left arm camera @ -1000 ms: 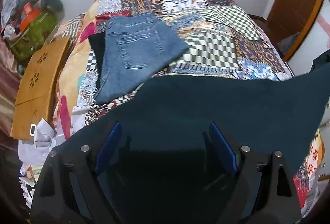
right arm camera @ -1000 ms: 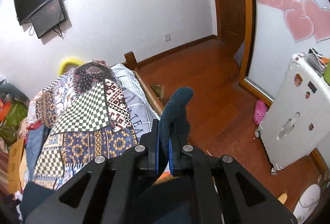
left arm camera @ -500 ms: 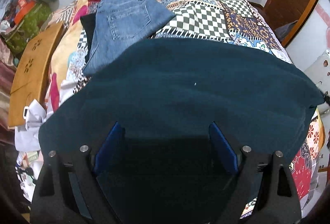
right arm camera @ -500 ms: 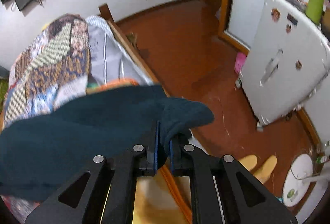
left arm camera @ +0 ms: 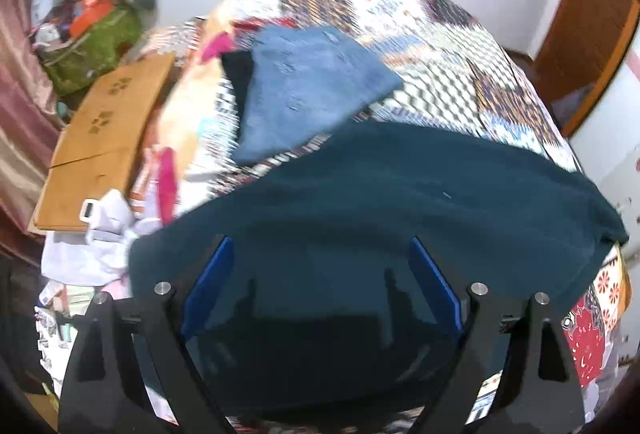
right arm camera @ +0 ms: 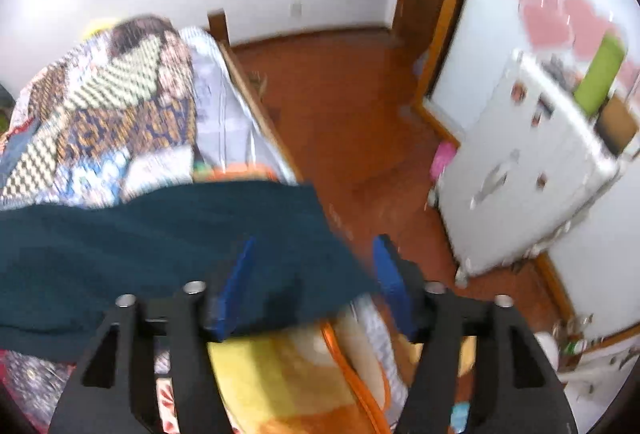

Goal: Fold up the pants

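Observation:
Dark teal pants (left arm camera: 400, 202) lie spread across the near part of the patchwork bed cover (left arm camera: 460, 74). My left gripper (left arm camera: 320, 282) is open, its blue pads wide apart over the cloth. My right gripper (right arm camera: 314, 282) is open over the pants' right end (right arm camera: 160, 234) at the bed's edge; the cloth lies loose between and under the pads. Both views are blurred by motion.
Folded blue jeans (left arm camera: 308, 86) lie on a black garment farther up the bed. A wooden board (left arm camera: 104, 138) and a green bag (left arm camera: 96, 46) stand to the left. On the right are a wooden floor (right arm camera: 340, 106), a white suitcase (right arm camera: 528, 170) and a door frame (right arm camera: 436, 2).
My right gripper has opened and let go of the pants' end, which now lies on the bed. The pants have come down flat; both cameras have tilted up.

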{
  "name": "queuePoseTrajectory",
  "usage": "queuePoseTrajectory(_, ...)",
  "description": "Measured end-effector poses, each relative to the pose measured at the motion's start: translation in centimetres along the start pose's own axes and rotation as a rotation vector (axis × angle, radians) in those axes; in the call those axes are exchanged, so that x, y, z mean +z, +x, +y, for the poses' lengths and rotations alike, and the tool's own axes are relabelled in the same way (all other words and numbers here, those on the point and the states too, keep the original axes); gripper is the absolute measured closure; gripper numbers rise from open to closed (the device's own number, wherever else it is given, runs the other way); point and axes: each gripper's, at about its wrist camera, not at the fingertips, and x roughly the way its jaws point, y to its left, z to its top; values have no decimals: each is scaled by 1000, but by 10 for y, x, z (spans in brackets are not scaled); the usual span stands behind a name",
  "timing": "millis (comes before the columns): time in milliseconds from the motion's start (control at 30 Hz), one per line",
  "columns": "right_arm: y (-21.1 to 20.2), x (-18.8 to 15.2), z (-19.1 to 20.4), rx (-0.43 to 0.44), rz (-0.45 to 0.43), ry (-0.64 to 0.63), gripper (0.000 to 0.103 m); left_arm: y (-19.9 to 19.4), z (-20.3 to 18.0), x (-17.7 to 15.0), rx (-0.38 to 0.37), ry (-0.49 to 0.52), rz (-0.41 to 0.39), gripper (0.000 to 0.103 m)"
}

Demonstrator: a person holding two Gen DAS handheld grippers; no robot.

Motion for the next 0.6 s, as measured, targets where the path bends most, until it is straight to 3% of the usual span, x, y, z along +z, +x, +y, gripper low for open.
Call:
queuePoseTrajectory(133, -26, 26, 39, 83, -81, -34, 35, -12, 47, 4, 29, -86, -47, 13)
queuePoseTrajectory(333, -44, 49, 146, 252, -148, -201, 35, -9, 123, 0, 88, -217, -60, 13)
queuePoseTrajectory(600, -35, 41, 296, 461, -97, -448, 35, 30, 201, -21, 125, -317, 35, 13)
